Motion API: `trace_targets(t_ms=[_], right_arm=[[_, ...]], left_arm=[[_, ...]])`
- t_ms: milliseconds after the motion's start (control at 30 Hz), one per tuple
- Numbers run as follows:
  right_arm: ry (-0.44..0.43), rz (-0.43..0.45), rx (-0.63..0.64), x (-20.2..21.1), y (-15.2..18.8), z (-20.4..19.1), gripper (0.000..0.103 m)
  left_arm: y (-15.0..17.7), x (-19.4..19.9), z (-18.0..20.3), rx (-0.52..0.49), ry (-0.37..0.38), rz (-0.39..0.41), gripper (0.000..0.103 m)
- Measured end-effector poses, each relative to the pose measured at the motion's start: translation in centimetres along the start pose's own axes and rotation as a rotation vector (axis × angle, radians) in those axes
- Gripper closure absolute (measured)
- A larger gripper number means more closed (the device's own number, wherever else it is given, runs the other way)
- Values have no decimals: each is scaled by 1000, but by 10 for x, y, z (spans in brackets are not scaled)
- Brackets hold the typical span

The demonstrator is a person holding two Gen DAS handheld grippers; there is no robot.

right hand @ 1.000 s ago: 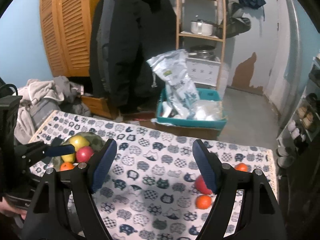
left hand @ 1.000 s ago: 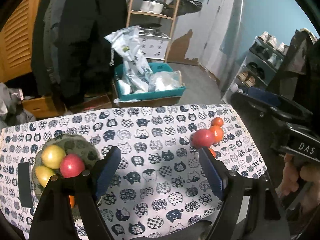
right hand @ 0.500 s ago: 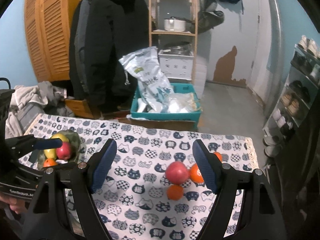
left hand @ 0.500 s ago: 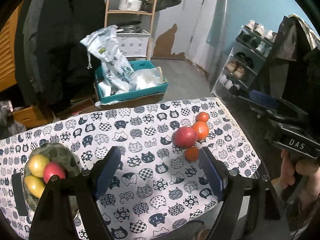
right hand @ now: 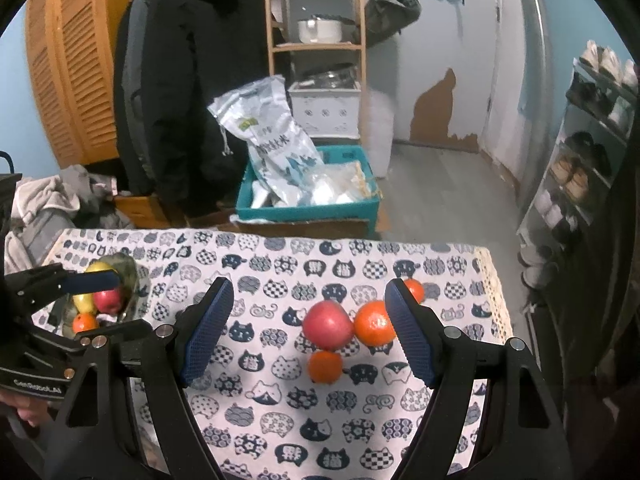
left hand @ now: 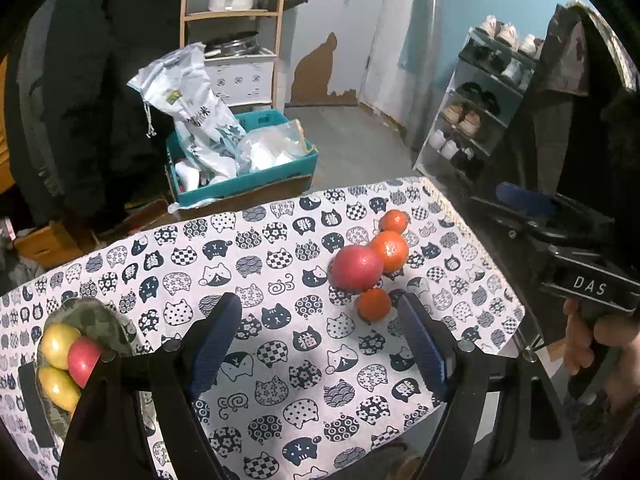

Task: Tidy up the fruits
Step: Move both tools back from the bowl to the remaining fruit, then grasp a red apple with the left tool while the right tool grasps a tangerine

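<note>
A red apple (left hand: pixel 357 267) lies on the cat-print tablecloth (left hand: pixel 280 360) with three oranges touching or close around it: one beside it (left hand: pixel 389 251), one behind (left hand: pixel 394 221), one in front (left hand: pixel 373 304). My left gripper (left hand: pixel 320 320) hovers open just short of them, holding nothing. In the right wrist view the same apple (right hand: pixel 327 325) and oranges (right hand: pixel 374 328) (right hand: pixel 326 366) sit between the open fingers of my right gripper (right hand: pixel 308 300), below and ahead of the tips. A green bowl (left hand: pixel 96 316) at the left holds yellow fruit (left hand: pixel 60 344) and a red apple (left hand: pixel 84 360).
The table's right edge (left hand: pixel 500 280) runs close to the loose fruit. On the floor beyond the table stands a teal crate (right hand: pixel 312 208) with plastic bags. A shoe rack (left hand: pixel 480 120) is at the right. A hand (left hand: pixel 592 340) holds the right gripper's handle.
Both grippers have swung toward the table's right end. The loose apple and oranges now sit nearer and more central in both views, and the bowl has slid toward the left edge. Jaw openings look unchanged.
</note>
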State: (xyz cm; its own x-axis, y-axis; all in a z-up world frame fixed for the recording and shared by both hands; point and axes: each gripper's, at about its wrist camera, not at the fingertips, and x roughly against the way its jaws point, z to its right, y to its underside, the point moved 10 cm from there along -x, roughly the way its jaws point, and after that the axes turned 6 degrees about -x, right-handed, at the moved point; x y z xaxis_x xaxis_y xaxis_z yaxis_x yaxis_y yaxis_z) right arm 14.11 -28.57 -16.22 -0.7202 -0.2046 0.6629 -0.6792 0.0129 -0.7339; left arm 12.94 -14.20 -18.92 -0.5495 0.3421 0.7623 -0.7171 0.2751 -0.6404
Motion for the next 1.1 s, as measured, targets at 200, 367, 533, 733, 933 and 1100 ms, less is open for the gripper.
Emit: trace_targets(t_ms=[200, 367, 533, 733, 933, 1100], right_arm=[[27, -94, -33, -35, 23, 21, 26], [33, -213, -78, -76, 57, 38, 26], [8, -307, -125, -113, 87, 43, 26], [2, -397, -110, -152, 116, 40, 26], [10, -458, -104, -180, 140, 38, 26], [-3, -480, -90, -187, 149, 32, 37]], left_arm=[[12, -35, 0, -12, -5, -68, 21], [22, -61, 2, -55, -26, -110, 21], [37, -87, 3, -83, -30, -159, 21], [54, -113, -2, -99, -42, -220, 21], [62, -123, -9, -82, -44, -252, 21], [62, -128, -13, -57, -37, -261, 21]])
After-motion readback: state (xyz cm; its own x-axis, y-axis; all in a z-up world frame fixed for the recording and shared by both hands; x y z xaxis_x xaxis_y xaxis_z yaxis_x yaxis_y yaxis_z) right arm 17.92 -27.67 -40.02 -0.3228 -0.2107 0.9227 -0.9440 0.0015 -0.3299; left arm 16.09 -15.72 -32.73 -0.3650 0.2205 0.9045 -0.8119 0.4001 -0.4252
